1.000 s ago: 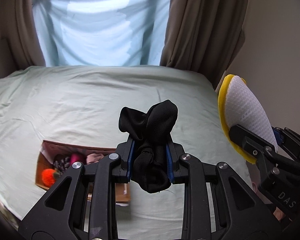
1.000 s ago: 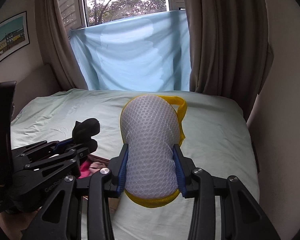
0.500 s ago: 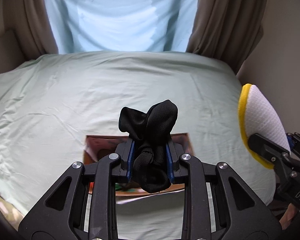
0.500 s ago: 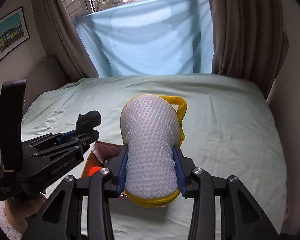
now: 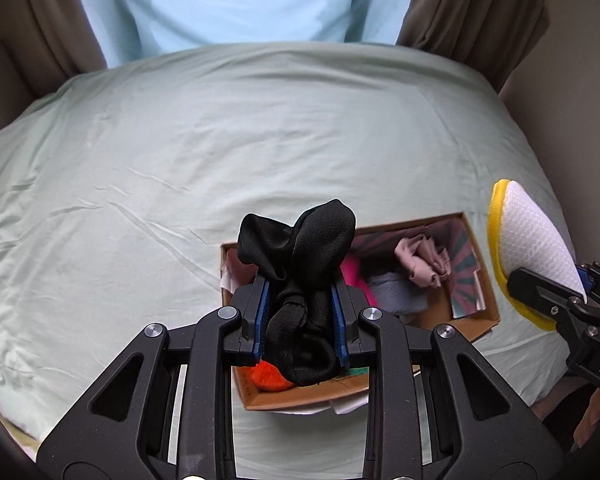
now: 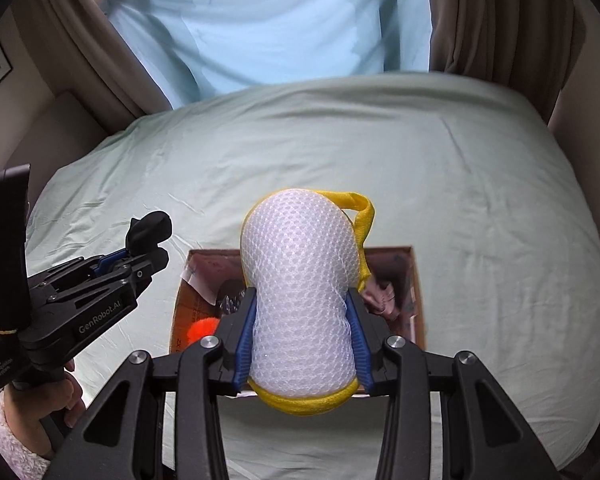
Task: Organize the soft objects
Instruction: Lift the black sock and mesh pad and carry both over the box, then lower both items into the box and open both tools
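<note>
Bed [image 5: 180,152] in pale green sheet fills the room corner, brown curtains [image 6: 512,20] and blue cloth [image 6: 280,20] at its far edge. Open cardboard box [image 5: 486,300] sits near the bed's near edge (already holds soft bits). Wide bare sheet beyond. Left gripper [image 5: 300,316] fingers clamp a black sock [image 5: 300,248]; right gripper [image 6: 302,340] fingers squeeze a mesh sponge [image 6: 300,280], both over the box.

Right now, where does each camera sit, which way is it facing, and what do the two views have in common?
Left wrist view: sits on the left tool, looking steeply down past its black cloth at the cardboard box on the bed; the right tool shows at the edge.
Right wrist view: sits on the right tool, looking down past its mesh sponge; the left tool and a hand show.
Shared: box, bed, curtains, both tools.
</note>
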The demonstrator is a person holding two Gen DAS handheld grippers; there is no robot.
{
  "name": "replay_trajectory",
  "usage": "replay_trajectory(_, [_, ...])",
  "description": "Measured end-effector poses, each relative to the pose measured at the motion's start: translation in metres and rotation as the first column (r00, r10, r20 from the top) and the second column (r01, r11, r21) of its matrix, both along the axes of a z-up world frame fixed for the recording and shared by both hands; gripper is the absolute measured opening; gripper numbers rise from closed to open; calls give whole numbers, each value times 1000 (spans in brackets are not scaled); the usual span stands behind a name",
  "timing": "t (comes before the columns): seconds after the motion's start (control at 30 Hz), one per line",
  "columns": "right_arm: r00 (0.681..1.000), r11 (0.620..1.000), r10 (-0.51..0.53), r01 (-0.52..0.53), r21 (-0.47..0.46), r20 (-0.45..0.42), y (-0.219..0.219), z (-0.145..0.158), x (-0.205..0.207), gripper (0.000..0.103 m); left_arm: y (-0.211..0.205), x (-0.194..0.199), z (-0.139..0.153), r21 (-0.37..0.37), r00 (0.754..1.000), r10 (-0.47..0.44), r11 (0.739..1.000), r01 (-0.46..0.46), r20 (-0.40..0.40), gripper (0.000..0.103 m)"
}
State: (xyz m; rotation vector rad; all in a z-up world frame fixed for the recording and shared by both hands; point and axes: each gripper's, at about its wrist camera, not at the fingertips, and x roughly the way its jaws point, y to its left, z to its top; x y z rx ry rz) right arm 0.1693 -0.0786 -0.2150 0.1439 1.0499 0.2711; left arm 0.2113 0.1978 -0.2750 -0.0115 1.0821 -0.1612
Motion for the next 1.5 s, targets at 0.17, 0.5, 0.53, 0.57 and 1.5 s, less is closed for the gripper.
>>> replay_trajectory(0.17, [996, 999, 40, -41, -20, -84, 18, -30, 15, 39, 2, 11, -27, 5, 998, -6, 1000, 7, -65, 23])
replay_trajectory(0.5, [937, 934, 325, -339, -111, -125, 46, -86, 27, 40, -11, 32, -65, 35, 990, -18, 999, 23, -138, 23])
replay_trajectory(0.53, [927, 925, 351, -365, -105, -130, 46, -91, 28, 40, -14, 34, -70, 36, 989, -21, 999, 27, -145, 23])
replay_trajectory(0.57, [919, 917, 371, -385, -101, -133, 46, -94, 29, 43, -17, 36, -74, 36, 988, -26, 999, 32, -154, 23])
replay_trajectory(1.5, [898, 876, 438, -439, -202, -51, 22, -111, 7, 94, -41, 24, -65, 21, 989, -95, 995, 98, -116, 103])
